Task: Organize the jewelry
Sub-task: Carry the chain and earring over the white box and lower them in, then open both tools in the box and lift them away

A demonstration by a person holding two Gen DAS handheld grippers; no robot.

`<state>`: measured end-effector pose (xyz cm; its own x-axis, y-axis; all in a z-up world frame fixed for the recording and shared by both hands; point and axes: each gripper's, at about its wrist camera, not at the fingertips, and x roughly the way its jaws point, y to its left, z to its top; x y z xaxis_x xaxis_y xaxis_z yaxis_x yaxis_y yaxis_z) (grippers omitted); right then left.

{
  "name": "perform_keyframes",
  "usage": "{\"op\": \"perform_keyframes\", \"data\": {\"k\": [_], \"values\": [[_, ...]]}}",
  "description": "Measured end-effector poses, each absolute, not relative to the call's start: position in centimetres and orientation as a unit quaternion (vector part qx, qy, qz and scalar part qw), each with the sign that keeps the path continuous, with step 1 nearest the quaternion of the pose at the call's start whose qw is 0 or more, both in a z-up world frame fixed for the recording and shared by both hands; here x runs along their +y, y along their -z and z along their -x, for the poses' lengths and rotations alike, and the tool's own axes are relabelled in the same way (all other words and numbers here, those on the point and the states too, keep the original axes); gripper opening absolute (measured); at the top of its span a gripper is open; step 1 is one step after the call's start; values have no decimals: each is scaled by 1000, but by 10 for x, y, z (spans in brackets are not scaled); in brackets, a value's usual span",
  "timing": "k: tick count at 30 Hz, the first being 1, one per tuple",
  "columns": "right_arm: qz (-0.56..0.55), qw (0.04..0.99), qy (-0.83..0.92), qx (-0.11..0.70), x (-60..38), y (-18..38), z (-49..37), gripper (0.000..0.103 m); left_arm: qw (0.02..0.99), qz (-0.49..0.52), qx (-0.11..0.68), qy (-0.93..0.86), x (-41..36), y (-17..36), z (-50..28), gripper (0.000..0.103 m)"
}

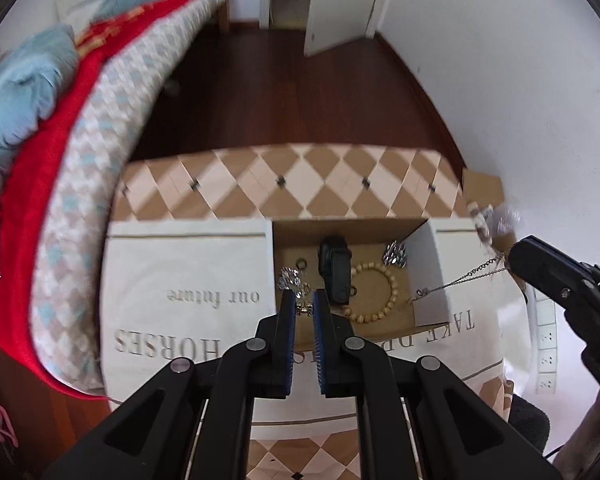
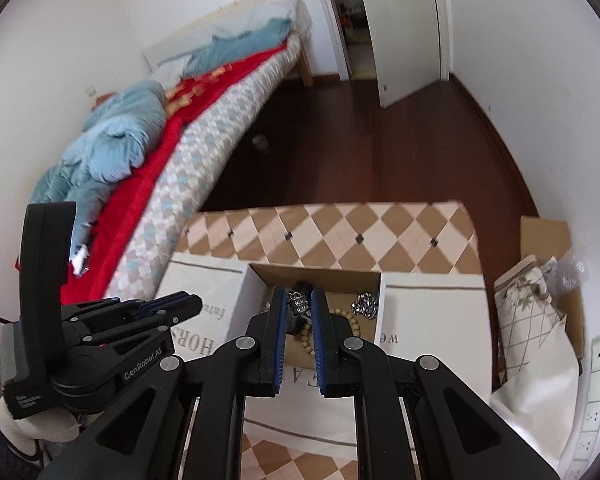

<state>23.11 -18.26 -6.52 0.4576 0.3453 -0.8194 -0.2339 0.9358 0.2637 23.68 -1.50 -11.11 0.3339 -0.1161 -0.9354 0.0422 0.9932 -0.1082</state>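
Note:
A small open cardboard box (image 1: 380, 228) sits on a white printed cloth; it also shows in the right wrist view (image 2: 332, 274). Inside lie a wooden bead bracelet (image 1: 374, 294), a black watch (image 1: 334, 270), a silver chain clump (image 1: 396, 255) and small rings (image 1: 301, 264). My left gripper (image 1: 304, 306) is shut on a silver and gold pendant piece (image 1: 300, 296) at the box's left front. My right gripper (image 2: 299, 306) is shut on a silver necklace clasp (image 2: 298, 304) above the box; in the left wrist view its thin chain (image 1: 460, 280) hangs from the fingers (image 1: 540, 264).
The white cloth (image 1: 188, 280) with printed words covers a checkered tan tabletop (image 1: 284, 180). A bed (image 2: 188, 120) with red and blue covers stands at the left. White wall and power strip (image 2: 592, 400) at the right. A folded patterned cloth (image 2: 528, 320) leans by the wall.

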Motion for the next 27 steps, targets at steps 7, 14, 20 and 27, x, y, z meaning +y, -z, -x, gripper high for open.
{"op": "perform_keyframes", "data": {"k": [7,14,20,27], "values": [[-48,826,-161,537,-177,114,-261,13,786,36,616,46,-15,152,-262,8],[-48,802,-153,576,-176,144,-274,13,770,39,636,34,-11,168,-271,10],[-57,792,-142,591,-182,155,-275,39,800,25,600,5,-3,148,-268,28],[-36,807,-108,580,-186,145,-268,79,840,-6,541,-53,12,120,-260,91]]}}
